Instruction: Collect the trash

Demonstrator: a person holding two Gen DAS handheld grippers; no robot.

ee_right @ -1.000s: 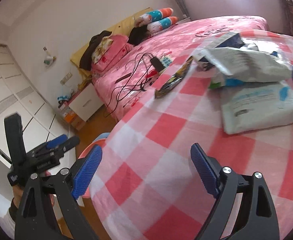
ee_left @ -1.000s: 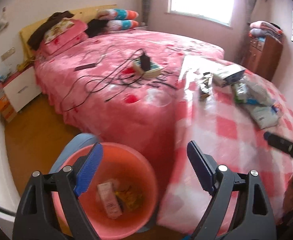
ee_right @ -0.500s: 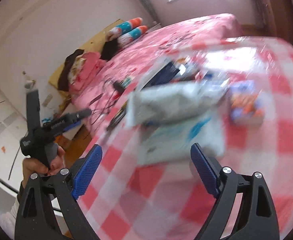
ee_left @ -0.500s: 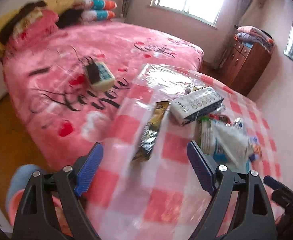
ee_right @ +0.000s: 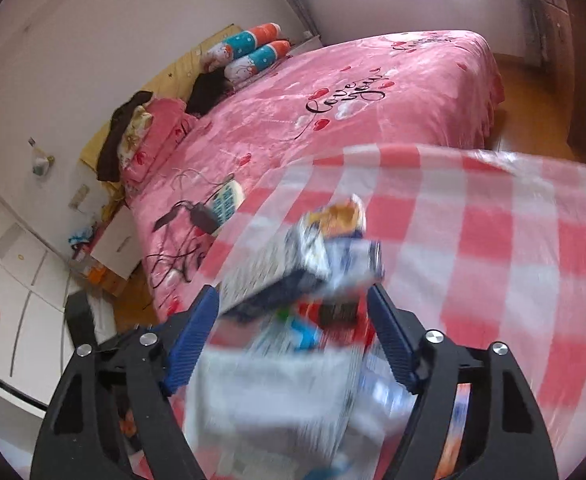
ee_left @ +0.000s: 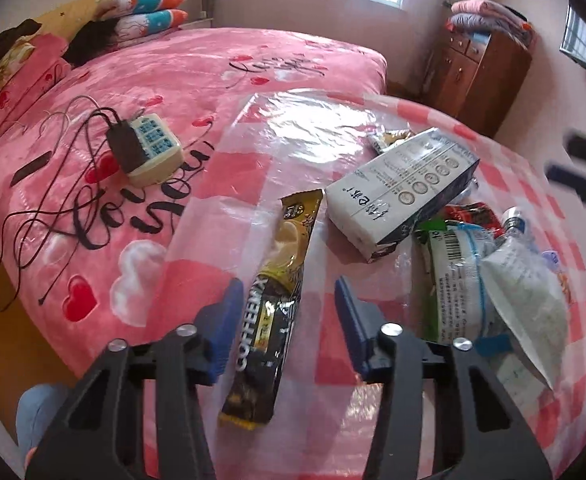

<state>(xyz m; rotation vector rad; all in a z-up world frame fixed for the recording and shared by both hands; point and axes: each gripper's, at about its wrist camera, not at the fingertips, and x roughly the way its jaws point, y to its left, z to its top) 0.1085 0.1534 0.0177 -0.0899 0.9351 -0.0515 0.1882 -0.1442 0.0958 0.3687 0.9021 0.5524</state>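
The left tool has just been closing, and its blue pads stand either side of a long black-and-gold coffee sachet without pressing on it. The sachet lies flat on the red-and-white checked surface, its near end under the tool and its gold end pointing away. Ahead and to the right of this tool lies a white-and-navy carton, tilted over other packets. Further right sits a white plastic pouch.

The right tool has also just been closing. Its pads bracket a blurred heap of trash: the carton ahead of the left pad and a white packet close under the camera. Whether the pads touch anything cannot be told through the blur.

Beyond the surface, ahead of both tools, lies a pink bed with a power strip on it.
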